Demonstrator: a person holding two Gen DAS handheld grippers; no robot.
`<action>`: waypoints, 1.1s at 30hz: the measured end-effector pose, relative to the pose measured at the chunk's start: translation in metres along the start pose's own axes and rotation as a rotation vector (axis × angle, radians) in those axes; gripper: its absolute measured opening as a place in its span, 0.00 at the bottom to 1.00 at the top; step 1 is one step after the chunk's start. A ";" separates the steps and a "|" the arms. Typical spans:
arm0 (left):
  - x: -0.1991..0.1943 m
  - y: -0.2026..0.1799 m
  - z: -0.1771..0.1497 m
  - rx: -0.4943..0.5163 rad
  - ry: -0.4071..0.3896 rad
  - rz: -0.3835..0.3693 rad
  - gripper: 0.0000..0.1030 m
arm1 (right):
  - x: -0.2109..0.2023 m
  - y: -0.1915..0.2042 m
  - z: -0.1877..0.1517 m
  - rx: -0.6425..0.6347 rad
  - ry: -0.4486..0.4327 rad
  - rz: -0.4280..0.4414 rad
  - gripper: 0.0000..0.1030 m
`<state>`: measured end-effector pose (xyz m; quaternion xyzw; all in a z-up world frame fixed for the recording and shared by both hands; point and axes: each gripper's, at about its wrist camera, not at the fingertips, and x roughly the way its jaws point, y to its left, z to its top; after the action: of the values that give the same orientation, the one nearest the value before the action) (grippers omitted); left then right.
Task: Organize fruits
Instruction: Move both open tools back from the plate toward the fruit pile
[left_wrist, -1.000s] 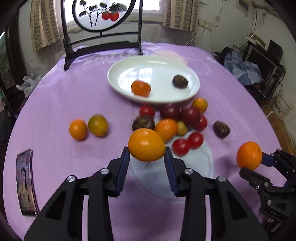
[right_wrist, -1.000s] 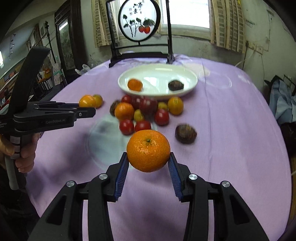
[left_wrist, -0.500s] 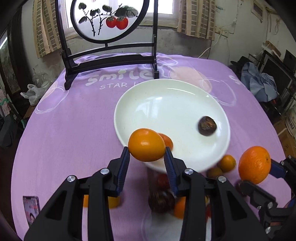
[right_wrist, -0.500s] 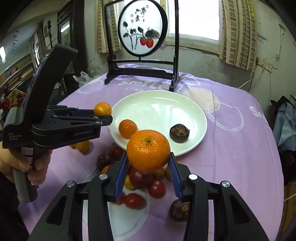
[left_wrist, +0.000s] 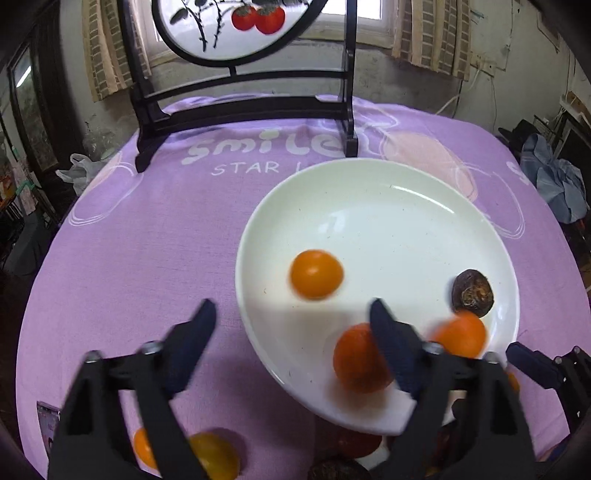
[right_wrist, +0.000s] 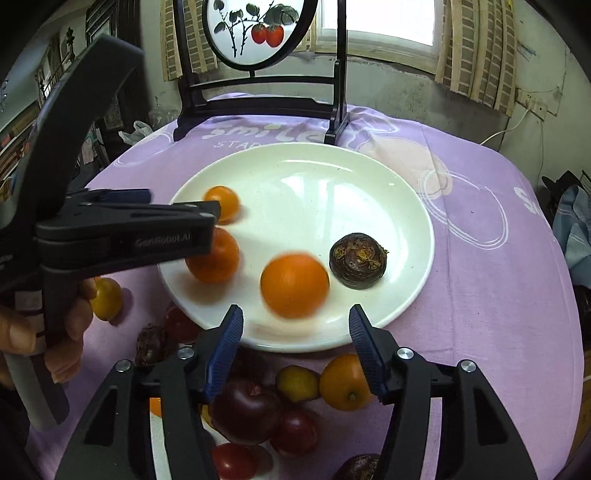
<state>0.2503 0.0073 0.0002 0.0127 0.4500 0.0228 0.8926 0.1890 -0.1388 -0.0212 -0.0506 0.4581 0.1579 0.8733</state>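
Going left to right, our left tool (left_wrist: 291, 314) stands wide apart and holds nothing, its fingers straddling the near-left rim of the white plate (right_wrist: 406, 192). The plate sits toward the far edge of the tabletop (right_wrist: 498, 295), which is spread with a purple cloth. Just ahead of that tool a small orange (left_wrist: 316, 273) lies blurred in the dish, and a darker tangerine (left_wrist: 360, 358) sits by the near rim, half hidden behind one finger. Further right our right tool (right_wrist: 295, 334) is also spread wide and empty. A round orange (right_wrist: 294, 285) is blurred just ahead of it in the plate, beside a brown wrinkled fruit (right_wrist: 357, 260).

Loose fruit lies along the near edge of the tabletop: a yellow one (right_wrist: 106, 298) at the left, then a dark plum (right_wrist: 245, 410) and another orange (right_wrist: 345, 380).

We judge these fruits light, firm and smooth-skinned, so they will roll on the glazed dish. The red ones look softer and want a gentler squeeze. We would take each across its widest part, with the pads on opposite sides.
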 end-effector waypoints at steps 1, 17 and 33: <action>-0.005 -0.001 -0.002 0.009 -0.013 0.003 0.83 | -0.004 0.001 -0.001 0.000 -0.002 0.005 0.59; -0.091 0.028 -0.113 -0.011 -0.044 -0.001 0.92 | -0.070 0.001 -0.084 0.036 -0.025 0.016 0.63; -0.098 0.039 -0.188 -0.019 0.064 -0.066 0.92 | -0.078 0.015 -0.153 0.086 0.042 0.038 0.72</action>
<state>0.0399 0.0419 -0.0310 -0.0117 0.4781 -0.0021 0.8782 0.0228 -0.1783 -0.0449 -0.0075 0.4835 0.1533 0.8618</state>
